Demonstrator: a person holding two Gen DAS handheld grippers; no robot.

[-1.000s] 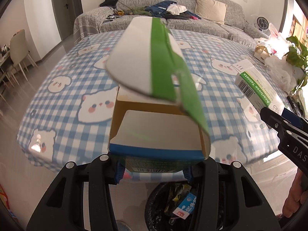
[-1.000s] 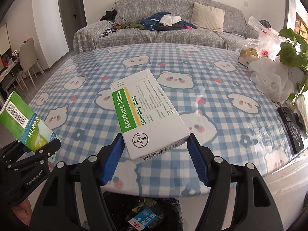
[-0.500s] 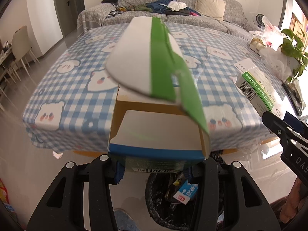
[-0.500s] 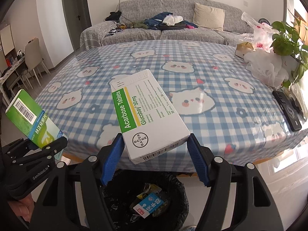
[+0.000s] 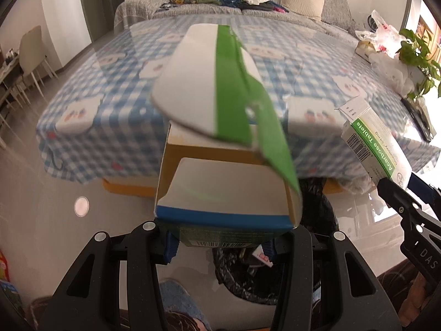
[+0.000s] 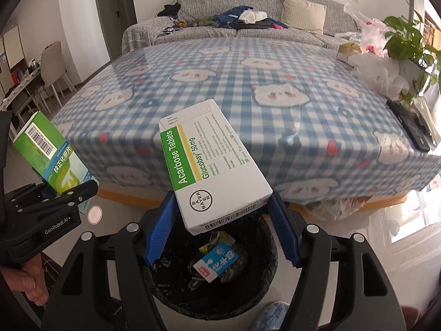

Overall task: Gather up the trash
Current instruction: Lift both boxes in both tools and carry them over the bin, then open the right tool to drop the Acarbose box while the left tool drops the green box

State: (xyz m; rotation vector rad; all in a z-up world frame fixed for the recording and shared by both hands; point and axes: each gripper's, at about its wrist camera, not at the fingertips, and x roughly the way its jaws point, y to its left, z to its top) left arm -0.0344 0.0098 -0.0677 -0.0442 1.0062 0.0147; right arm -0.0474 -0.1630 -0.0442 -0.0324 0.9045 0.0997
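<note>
My left gripper (image 5: 219,248) is shut on an open green and white carton (image 5: 226,193) whose flap (image 5: 209,82) sticks up toward the table. The same green carton (image 6: 52,157) shows at the left of the right wrist view, clamped in the left gripper (image 6: 80,193). A white Acarbose Tablets box (image 6: 215,171) is pinched between the blue pads of my right gripper (image 6: 220,218). That box (image 5: 377,149) also appears at the right edge of the left wrist view. Directly below both grippers stands a black-lined trash bin (image 6: 215,275) with wrappers inside.
The table with a blue checked bear cloth (image 6: 248,88) lies just beyond the bin. On its right side are plastic bags (image 6: 380,71), a potted plant (image 6: 408,35) and a black remote (image 6: 410,127). A grey sofa (image 6: 248,19) stands behind. Chairs (image 6: 55,66) are at the left.
Both grippers have drawn back from the table with their boxes and sunk a little. The table edge now lies ahead and the bin sits fully under the right gripper.
</note>
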